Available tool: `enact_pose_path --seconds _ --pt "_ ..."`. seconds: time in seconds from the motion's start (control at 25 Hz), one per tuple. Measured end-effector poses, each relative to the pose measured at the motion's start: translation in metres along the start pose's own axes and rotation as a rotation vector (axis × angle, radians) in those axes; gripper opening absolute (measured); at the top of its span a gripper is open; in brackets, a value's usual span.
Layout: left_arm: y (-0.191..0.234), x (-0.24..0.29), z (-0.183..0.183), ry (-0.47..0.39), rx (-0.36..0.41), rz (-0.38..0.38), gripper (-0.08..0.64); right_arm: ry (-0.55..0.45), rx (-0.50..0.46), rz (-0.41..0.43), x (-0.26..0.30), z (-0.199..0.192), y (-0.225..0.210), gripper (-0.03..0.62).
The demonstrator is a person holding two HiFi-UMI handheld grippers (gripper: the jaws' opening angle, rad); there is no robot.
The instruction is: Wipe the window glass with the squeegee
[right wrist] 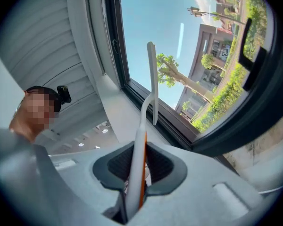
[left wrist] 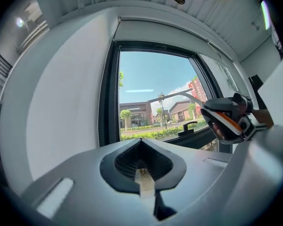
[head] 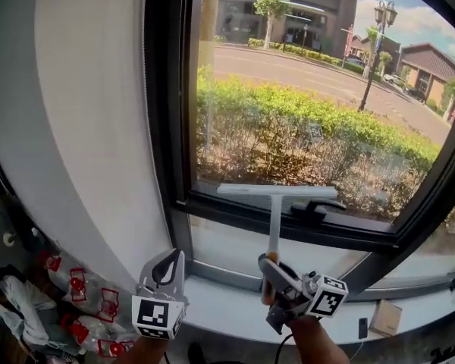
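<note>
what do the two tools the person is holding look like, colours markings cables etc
Both have light grey plastic shells. The left tool carries a white cube printed with black square markers, and the right tool has a matching one. Dark ribbed pads line the inside of each. A thin dark cable trails below the right one. No sleeves show.

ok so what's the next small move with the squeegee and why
Probably lift the squeegee in the right claw toward the top of the window glass. Its blade sits low, just above the bottom frame, so nearly all the pane lies above it.
</note>
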State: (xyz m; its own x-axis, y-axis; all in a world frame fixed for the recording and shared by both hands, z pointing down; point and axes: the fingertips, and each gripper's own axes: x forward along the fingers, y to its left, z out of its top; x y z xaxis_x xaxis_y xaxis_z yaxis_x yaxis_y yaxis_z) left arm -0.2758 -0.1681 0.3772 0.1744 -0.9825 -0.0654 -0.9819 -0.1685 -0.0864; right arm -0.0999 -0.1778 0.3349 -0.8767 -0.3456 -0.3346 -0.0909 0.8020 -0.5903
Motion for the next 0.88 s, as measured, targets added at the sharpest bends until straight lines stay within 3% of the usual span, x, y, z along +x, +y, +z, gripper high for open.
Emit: enact_pose_path --seconds 0.4,0.88 --pt "0.027 0.063 0.068 -0.122 0.079 -0.119 0.011 -0.085 -0.188 0.183 0.143 0.130 0.037 0.046" --pt "0.058 0.129 0.193 -0.274 0.142 0.007 0.012 -0.147 -0.341 0.380 0.256 0.285 0.087 0.046"
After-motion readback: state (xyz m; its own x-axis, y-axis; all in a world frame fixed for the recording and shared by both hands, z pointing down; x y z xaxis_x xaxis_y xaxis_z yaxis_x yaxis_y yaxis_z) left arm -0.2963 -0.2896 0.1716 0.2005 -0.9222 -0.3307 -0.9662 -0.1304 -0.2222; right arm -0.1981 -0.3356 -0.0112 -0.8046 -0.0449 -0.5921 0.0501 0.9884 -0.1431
